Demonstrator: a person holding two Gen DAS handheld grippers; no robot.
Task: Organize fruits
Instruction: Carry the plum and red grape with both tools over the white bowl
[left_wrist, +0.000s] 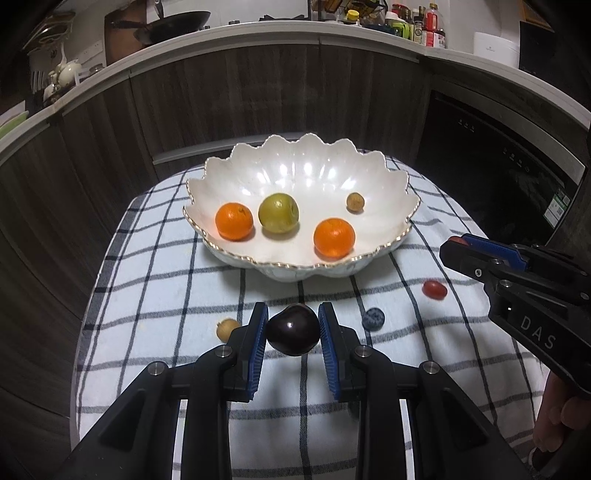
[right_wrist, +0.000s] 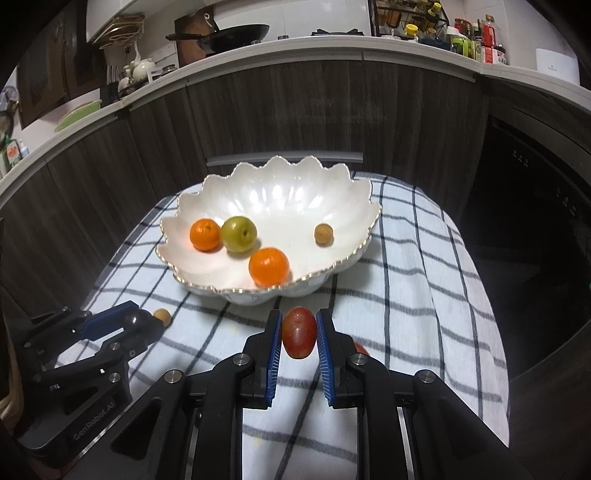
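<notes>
My left gripper (left_wrist: 293, 313) is shut on a dark purple plum (left_wrist: 293, 334), lifted above the checked cloth (left_wrist: 155, 295). My right gripper (right_wrist: 299, 315) is shut on a red oval fruit (right_wrist: 299, 336). Both hang just in front of the white scalloped bowl (left_wrist: 295, 162) (right_wrist: 280, 192), which holds two oranges (left_wrist: 234, 220) (left_wrist: 334, 237), a green fruit (left_wrist: 278, 212) and a small brown fruit (left_wrist: 355, 202). In the left wrist view the right gripper (left_wrist: 453, 245) enters from the right. In the right wrist view the left gripper (right_wrist: 142, 322) shows at the left.
Loose on the cloth lie a small tan fruit (left_wrist: 228, 328) (right_wrist: 162, 316), a blueberry (left_wrist: 373, 318) and a red fruit (left_wrist: 434, 289). Behind the table stand dark cabinets (left_wrist: 258, 92) and a counter (right_wrist: 332, 46) with bottles and a wok. A hand (left_wrist: 554, 410) shows lower right.
</notes>
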